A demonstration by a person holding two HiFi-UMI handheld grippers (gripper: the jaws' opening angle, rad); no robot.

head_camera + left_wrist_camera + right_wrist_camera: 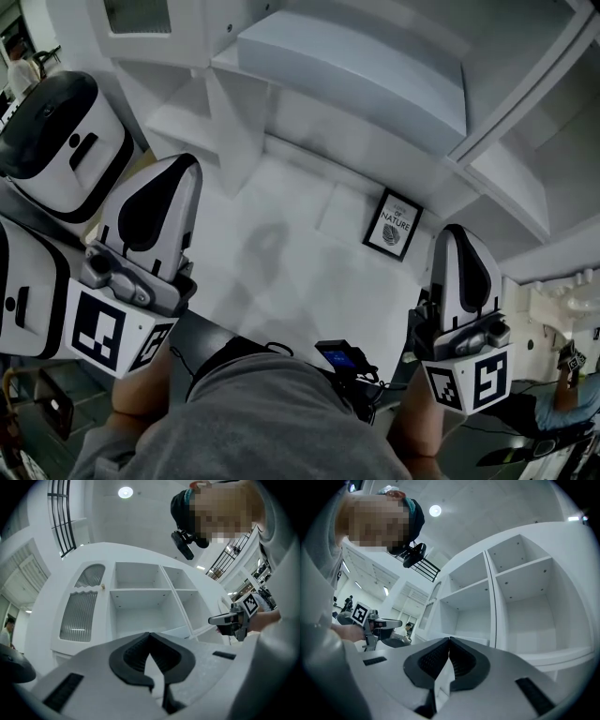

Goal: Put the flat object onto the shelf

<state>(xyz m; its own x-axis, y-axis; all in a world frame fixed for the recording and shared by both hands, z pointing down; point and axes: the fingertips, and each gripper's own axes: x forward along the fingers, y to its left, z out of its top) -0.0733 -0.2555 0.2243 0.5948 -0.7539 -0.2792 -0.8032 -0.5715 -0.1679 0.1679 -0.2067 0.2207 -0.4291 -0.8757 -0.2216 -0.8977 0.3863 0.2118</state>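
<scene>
White counter (pixel 281 267) below white shelf unit (pixel 520 597). L gripper (pixel 150 637): jaws fully together, nothing between. R gripper (pixel 449 641): same, closed & empty. Flat obj = small black framed print (pixel 393 225), on counter, not yet touched; can't tell if lying flat or leaning. Sits just ahead-left of R gripper tips, well off to the right of L gripper. Long axis runs roughly away from the tips, slight tilt. R is nearer, so prob. R takes it; jaws need opening first

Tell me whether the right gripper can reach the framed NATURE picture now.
Probably yes: the framed picture sits beside the right gripper, nothing between them, but its shut jaws must open.
</scene>
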